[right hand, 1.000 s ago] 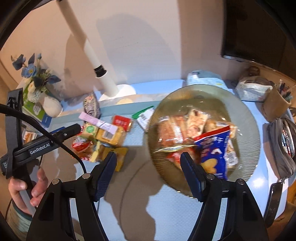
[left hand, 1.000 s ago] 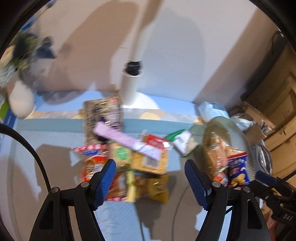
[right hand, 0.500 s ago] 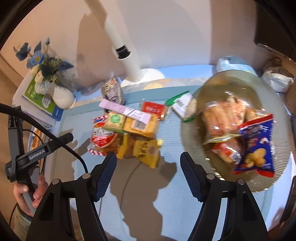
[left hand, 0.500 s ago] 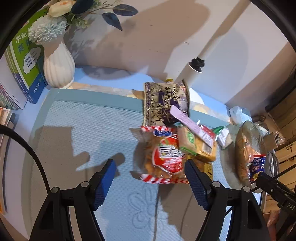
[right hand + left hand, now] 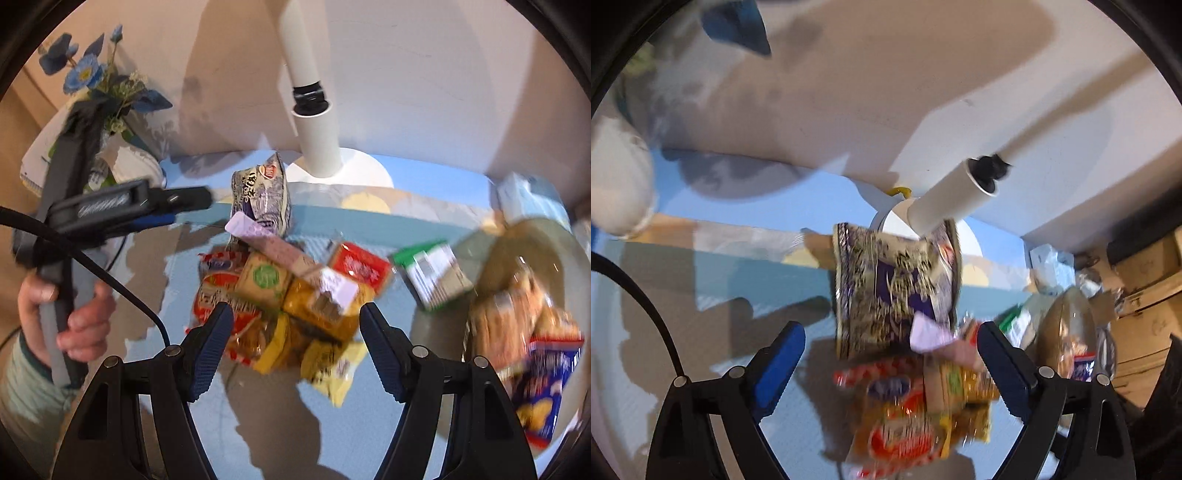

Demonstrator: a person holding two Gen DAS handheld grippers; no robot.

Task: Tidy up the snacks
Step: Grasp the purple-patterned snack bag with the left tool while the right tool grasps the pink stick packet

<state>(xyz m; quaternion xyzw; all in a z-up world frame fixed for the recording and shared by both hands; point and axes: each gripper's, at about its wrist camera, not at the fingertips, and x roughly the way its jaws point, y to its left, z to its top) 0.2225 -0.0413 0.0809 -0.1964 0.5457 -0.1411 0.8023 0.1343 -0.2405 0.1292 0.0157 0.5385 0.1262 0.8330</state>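
Both pairs of jaws stand apart and empty, the left gripper (image 5: pixel 888 365) having just widened, the right gripper (image 5: pixel 295 345) beside it, over the snack pile (image 5: pixel 280 295) on the desk (image 5: pixel 258 424); a plate (image 5: pixel 561 258) of snacks sits right.

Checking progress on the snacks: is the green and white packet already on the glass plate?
No, the green and white packet lies on the mat just left of the glass plate.
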